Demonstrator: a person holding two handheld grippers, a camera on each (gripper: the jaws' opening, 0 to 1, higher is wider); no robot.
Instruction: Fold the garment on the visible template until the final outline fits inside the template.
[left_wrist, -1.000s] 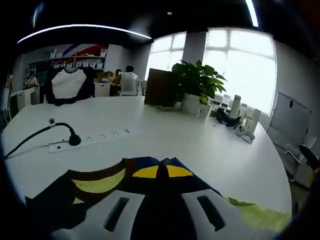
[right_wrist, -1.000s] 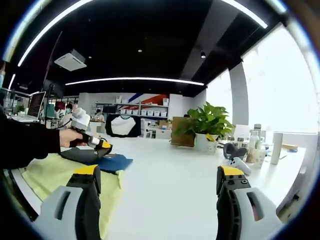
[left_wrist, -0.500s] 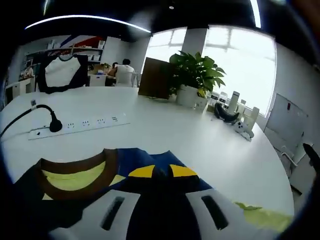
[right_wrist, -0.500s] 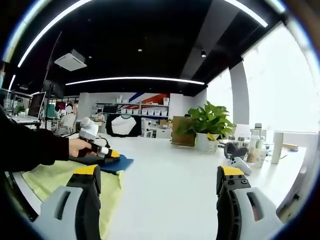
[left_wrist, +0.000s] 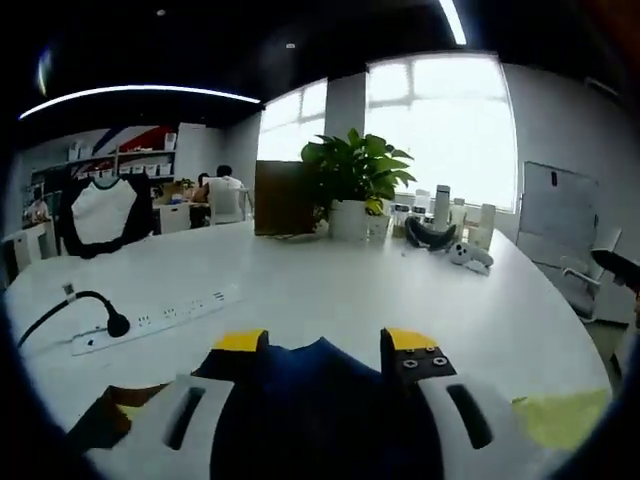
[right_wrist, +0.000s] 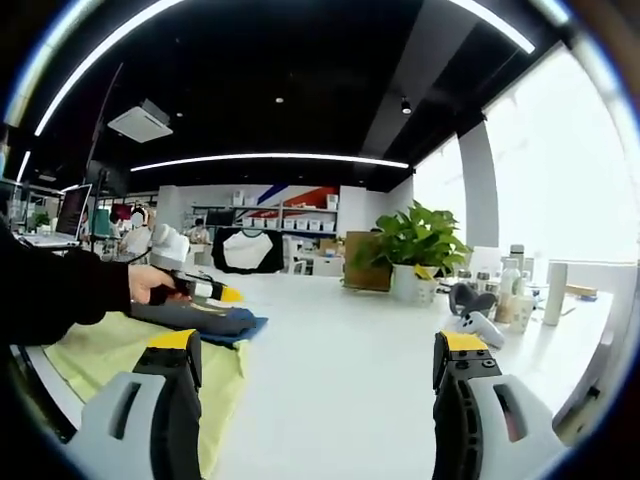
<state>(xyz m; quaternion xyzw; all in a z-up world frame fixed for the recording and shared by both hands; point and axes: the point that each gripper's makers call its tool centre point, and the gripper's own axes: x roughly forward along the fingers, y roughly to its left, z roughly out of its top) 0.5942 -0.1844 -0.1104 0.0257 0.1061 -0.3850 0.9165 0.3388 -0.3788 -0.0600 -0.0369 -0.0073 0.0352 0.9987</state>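
In the left gripper view, my left gripper (left_wrist: 325, 345) stands open, its yellow-tipped jaws wide apart over the dark blue garment (left_wrist: 320, 375), which lies folded beneath them. A brown-edged part of the garment (left_wrist: 105, 430) shows at lower left. The yellow-green template (left_wrist: 560, 415) peeks out at lower right. In the right gripper view, a hand holds the left gripper (right_wrist: 222, 293) just above the garment (right_wrist: 200, 320), which rests on the template (right_wrist: 100, 350). My right gripper (right_wrist: 318, 345) is open over bare table, well to the right of the garment.
The round white table (left_wrist: 400, 290) carries a power strip with a black plug (left_wrist: 150, 322), a potted plant (left_wrist: 350, 185), a brown board (left_wrist: 282, 198), and a headset and controller (left_wrist: 450, 245). A black-and-white shirt (left_wrist: 100, 215) hangs at the back.
The left gripper's jaws, shut on the garment before, have opened and let it go. The garment has come down flat onto the template. The right gripper has not moved.
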